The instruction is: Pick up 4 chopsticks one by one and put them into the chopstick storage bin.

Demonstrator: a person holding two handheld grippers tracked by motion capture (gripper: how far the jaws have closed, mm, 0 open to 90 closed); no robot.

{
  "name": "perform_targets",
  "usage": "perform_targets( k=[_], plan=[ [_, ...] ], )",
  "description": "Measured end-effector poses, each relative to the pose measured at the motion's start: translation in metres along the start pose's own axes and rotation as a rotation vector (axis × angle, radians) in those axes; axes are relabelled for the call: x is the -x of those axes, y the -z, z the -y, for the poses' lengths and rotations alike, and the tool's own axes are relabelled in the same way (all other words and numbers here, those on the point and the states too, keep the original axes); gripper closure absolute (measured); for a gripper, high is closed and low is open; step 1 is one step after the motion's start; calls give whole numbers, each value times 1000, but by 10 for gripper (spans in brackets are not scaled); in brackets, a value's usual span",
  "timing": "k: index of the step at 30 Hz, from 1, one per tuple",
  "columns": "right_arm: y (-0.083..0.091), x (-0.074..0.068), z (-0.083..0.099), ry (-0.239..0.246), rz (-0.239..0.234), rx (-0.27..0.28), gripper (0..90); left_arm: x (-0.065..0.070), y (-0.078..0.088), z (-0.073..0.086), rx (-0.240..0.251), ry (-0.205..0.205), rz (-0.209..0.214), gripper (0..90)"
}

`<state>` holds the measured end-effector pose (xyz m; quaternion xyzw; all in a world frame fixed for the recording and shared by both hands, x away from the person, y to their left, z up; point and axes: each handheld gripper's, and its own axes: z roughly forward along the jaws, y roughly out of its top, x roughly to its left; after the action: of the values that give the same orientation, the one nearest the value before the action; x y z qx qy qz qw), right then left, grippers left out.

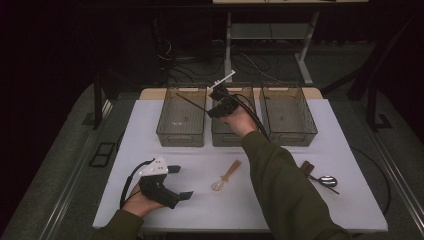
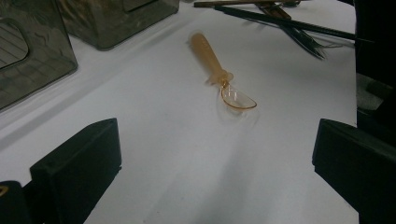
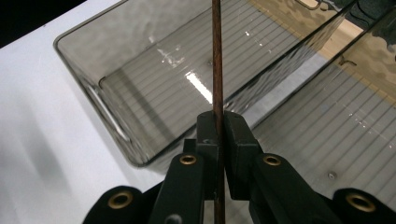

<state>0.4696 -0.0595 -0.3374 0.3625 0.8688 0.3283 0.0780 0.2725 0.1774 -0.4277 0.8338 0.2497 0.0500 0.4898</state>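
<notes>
My right gripper hovers over the row of bins, shut on a thin brown stick. The stick juts out leftward above the left bin. In the right gripper view the stick runs straight up from between the pressed jaws of that gripper, over the left bin. My left gripper rests low at the table's front left, open and holding nothing. In the left gripper view its wide-apart jaws frame an orange translucent spoon lying on the white table.
Three smoky clear bins stand side by side at the back: left, middle and right. The orange spoon lies mid-table. Dark utensils lie at the front right, also seen as dark utensils beyond the spoon. White table surface.
</notes>
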Motion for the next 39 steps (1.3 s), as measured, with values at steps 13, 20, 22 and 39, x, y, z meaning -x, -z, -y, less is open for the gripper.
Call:
perform_targets(
  k=[13, 20, 22, 39],
  plan=[
    [-31, -10, -24, -27, 18, -34, 856, 0, 1, 0, 7, 6, 3, 1],
    [-45, -13, -31, -39, 37, -54, 856, 0, 1, 0, 9, -1, 4, 1],
    [-48, -13, -32, -45, 51, -63, 856, 0, 1, 0, 11, -2, 5, 1],
    [-46, -14, -43, -81, 64, 2, 525, 0, 1, -1, 14, -2, 7, 1]
  ],
)
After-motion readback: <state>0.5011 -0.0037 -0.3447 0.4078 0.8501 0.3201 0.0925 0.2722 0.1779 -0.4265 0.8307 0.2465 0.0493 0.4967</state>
